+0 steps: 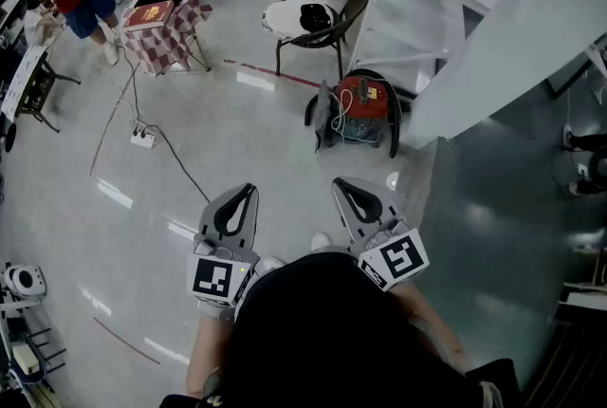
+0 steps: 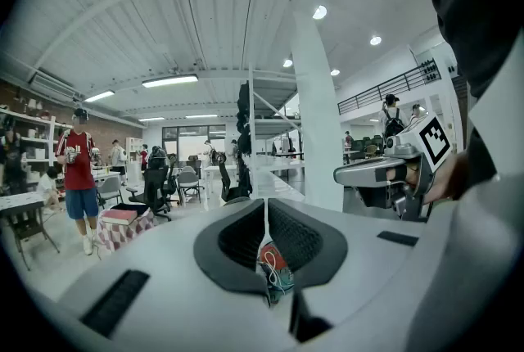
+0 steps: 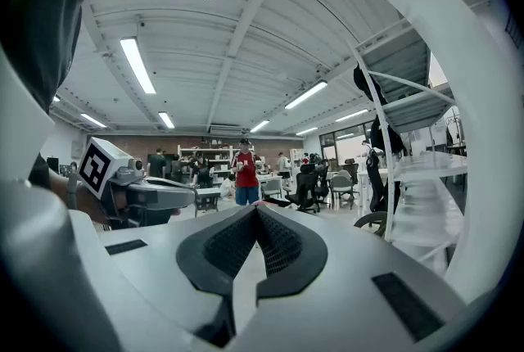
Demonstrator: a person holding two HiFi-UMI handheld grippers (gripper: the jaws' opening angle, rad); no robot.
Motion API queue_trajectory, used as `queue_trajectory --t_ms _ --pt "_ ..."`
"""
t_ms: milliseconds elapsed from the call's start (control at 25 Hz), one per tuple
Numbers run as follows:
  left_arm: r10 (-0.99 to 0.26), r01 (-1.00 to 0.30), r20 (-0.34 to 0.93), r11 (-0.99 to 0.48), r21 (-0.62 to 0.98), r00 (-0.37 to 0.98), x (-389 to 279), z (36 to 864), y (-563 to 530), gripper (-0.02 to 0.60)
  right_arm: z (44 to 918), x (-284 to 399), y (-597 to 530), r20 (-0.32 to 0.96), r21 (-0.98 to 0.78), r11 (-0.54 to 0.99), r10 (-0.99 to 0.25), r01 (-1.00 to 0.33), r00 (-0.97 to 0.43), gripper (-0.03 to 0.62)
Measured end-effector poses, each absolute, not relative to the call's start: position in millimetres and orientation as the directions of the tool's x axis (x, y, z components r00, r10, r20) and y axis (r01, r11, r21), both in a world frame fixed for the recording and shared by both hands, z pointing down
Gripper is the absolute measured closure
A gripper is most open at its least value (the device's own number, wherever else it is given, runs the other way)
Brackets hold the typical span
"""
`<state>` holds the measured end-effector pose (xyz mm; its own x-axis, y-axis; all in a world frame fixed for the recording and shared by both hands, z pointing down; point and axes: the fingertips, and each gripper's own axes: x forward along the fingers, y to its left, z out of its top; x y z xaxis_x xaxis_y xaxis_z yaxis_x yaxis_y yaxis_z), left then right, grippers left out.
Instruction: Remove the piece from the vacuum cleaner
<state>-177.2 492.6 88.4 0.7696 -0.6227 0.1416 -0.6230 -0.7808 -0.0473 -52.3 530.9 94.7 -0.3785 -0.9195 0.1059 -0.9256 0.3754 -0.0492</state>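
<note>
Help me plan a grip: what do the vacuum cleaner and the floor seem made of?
Vacuum cleaner: the red drum is smooth with a slight sheen, probably moulded plastic, though it could be painted metal. Its black parts look like matte plastic.
Floor: hard, polished and glossy, with bright streaks of reflected light. It may be coated concrete or vinyl.

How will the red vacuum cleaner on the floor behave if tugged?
Likely heavy: the red vacuum cleaner is a squat canister, so tipping seems unlikely. On the glossy floor it may slide or roll when tugged. The pale cord draped over it looks floppy.
</note>
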Motion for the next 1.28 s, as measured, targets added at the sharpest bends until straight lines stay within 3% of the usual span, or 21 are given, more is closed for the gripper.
queue_trajectory --t_ms 760,1280 --pt "-0.603 -0.609 0.273 -0.790 -0.074 0.749 -98.4 131.5 466.3 0.561 125.5 49.8 511.4 0.132 -0.157 0.338 -0.924 -0.928 -0.358 0.566" --pt "-0.534 -0.555 0.271 -0.832 0.003 0.801 -72.0 157.8 315.1 0.561 150.1 75.7 368.3 0.225 -0.133 0.252 -0.934 -0.959 -0.277 0.566"
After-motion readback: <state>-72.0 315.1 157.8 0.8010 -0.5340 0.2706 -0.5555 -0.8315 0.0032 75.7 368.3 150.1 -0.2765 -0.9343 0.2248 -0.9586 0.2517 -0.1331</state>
